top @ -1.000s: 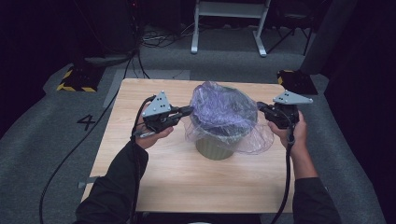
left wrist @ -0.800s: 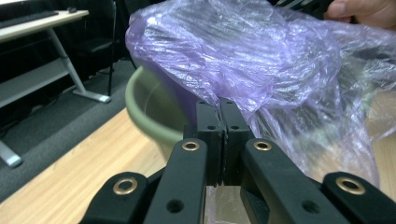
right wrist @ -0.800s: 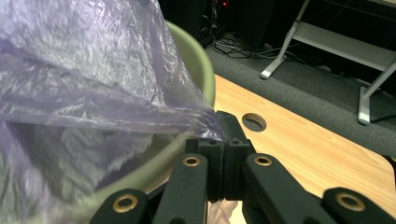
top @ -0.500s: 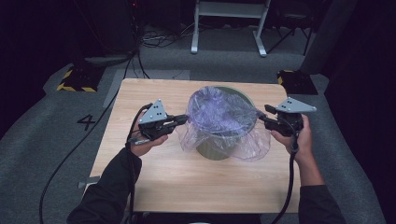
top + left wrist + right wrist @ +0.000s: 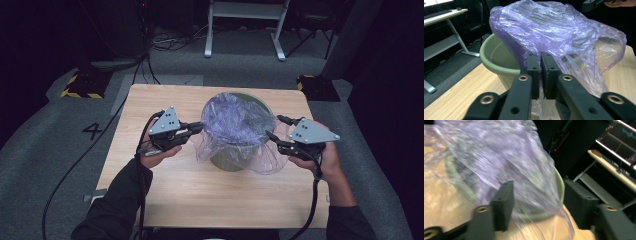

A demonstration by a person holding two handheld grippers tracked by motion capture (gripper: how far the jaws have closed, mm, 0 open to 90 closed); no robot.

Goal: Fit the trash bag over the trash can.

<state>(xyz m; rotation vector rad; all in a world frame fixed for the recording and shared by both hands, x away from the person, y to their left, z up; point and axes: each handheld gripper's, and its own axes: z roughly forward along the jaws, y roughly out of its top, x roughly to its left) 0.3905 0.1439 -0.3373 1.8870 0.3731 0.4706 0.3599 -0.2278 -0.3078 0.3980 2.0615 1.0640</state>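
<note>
A green pot (image 5: pixel 258 101) stands mid-table with a crinkled purple plastic bag (image 5: pixel 235 125) draped over its mouth and front. My left gripper (image 5: pixel 197 128) is at the bag's left edge. In the left gripper view its jaws (image 5: pixel 540 62) pinch the film of the bag (image 5: pixel 554 32) beside the pot (image 5: pixel 496 57); they have just been opening a little, with the film still between them. My right gripper (image 5: pixel 273 126) hangs to the right of the pot, its jaws having just opened. They stand wide (image 5: pixel 539 195), with loose bag film (image 5: pixel 499 152) ahead of them and no pad pressing on it.
The wooden table (image 5: pixel 175 200) has bare board in front of the pot and to both sides. On the floor behind it are a white metal stand (image 5: pixel 245 25), a yellow-and-black striped block (image 5: pixel 80 85) and loose cables. Each gripper's cable trails back over the table's near edge.
The right gripper has let go of the bag and drawn away to the right. The bag has sagged down over the pot's right and front. The left gripper has hardly moved.
</note>
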